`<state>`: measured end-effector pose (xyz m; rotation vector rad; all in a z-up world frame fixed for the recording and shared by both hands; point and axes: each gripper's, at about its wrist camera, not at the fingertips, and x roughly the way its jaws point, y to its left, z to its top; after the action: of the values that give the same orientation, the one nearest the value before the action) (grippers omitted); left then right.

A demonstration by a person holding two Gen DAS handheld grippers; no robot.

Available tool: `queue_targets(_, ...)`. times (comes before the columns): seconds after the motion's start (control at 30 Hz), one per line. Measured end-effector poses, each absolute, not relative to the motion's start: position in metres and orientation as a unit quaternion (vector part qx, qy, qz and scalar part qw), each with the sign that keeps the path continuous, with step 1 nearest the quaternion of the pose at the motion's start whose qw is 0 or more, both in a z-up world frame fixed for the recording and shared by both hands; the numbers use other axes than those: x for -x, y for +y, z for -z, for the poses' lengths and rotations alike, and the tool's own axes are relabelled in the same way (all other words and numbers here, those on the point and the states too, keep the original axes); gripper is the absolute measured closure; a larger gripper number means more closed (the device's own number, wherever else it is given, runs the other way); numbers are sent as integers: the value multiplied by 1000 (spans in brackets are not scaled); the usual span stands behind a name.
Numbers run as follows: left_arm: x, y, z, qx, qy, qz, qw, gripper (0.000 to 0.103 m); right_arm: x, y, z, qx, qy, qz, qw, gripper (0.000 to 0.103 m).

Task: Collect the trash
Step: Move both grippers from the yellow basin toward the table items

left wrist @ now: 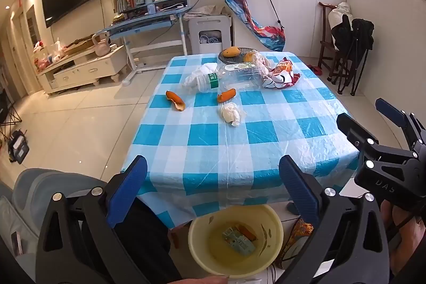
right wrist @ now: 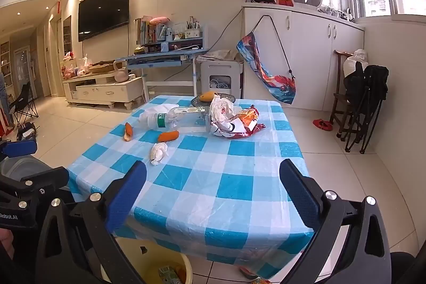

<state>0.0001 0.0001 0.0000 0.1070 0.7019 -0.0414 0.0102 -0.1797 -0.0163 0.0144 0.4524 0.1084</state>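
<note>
On the blue checked table (left wrist: pixel 266 145) (right wrist: pixel 239 193) lie trash items: two orange peels (left wrist: pixel 175 101) (left wrist: pixel 226 95), a crumpled tissue (left wrist: pixel 231 112) (right wrist: pixel 159 152), an empty plastic bottle (left wrist: pixel 210 80) (right wrist: pixel 165 120), a red snack wrapper (left wrist: pixel 281 73) (right wrist: pixel 239 124) and a white plastic bag (right wrist: pixel 221 108). A yellow bin (left wrist: pixel 202 252) (right wrist: pixel 149 265) with scraps inside stands on the floor below the near edge. My left gripper (left wrist: pixel 213 193) is open and empty above the bin. My right gripper (right wrist: pixel 213 193) is open and empty over the table's near edge; it also shows in the left wrist view (left wrist: pixel 372 119).
A plate with fruit (left wrist: pixel 234 55) (right wrist: pixel 210 97) sits at the table's far end. A grey chair (left wrist: pixel 34 193) stands at the near left. A blue desk (left wrist: pixel 149 23), a TV cabinet (left wrist: pixel 82 65) and folded black chairs (left wrist: pixel 351 55) lie beyond.
</note>
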Motion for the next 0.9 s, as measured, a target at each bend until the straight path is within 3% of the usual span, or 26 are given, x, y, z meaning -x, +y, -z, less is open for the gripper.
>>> queue_targets(0.9, -25, 31, 26, 7, 376, 19, 927, 7, -24, -165, 26, -2, 250, -71, 966, 7)
